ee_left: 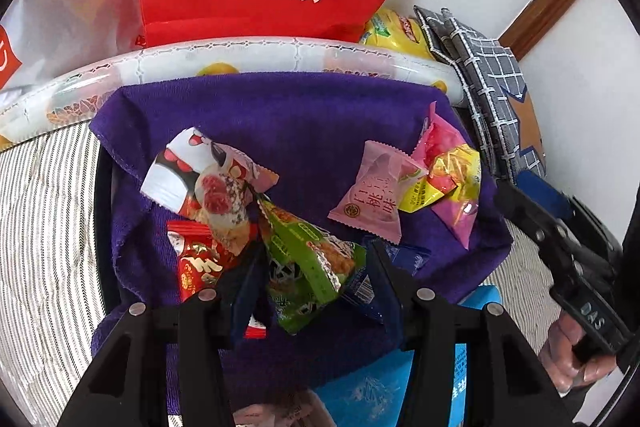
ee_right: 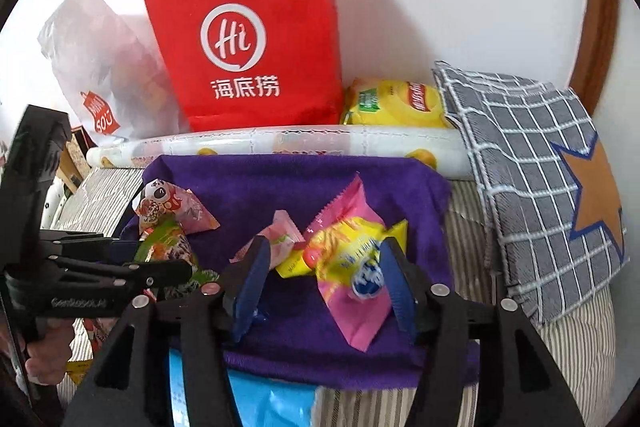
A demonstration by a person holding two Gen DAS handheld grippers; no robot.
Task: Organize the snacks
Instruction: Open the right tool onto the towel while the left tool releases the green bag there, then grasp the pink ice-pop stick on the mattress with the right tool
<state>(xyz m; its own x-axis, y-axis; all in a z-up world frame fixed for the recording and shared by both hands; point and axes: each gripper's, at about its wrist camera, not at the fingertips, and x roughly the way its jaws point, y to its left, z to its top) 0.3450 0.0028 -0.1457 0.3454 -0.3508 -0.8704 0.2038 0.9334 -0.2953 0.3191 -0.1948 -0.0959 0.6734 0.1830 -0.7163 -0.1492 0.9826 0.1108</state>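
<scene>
Purple towel (ee_left: 280, 115): napped cloth, matt. Snack packets, including the green packet (ee_left: 308, 267) and the pink-and-yellow packet (ee_right: 348, 255): crinkled plastic film, glossy. Red carrier bag (ee_right: 248, 27): matt paper, lightly creased. Rolled sheet (ee_right: 280, 143): printed, glossy plastic. Checked cushion (ee_right: 532, 163): woven cloth, matt. Gripper bodies: matt black plastic with bright metal pins; finger pads (ee_right: 250, 291) smooth blue. Striped bedding (ee_left: 44, 227): ribbed cloth.

Purple towel (ee_right: 248, 183) open at back; red bag (ee_right: 248, 27) & pillow (ee_right: 532, 163) block behind/right.
</scene>
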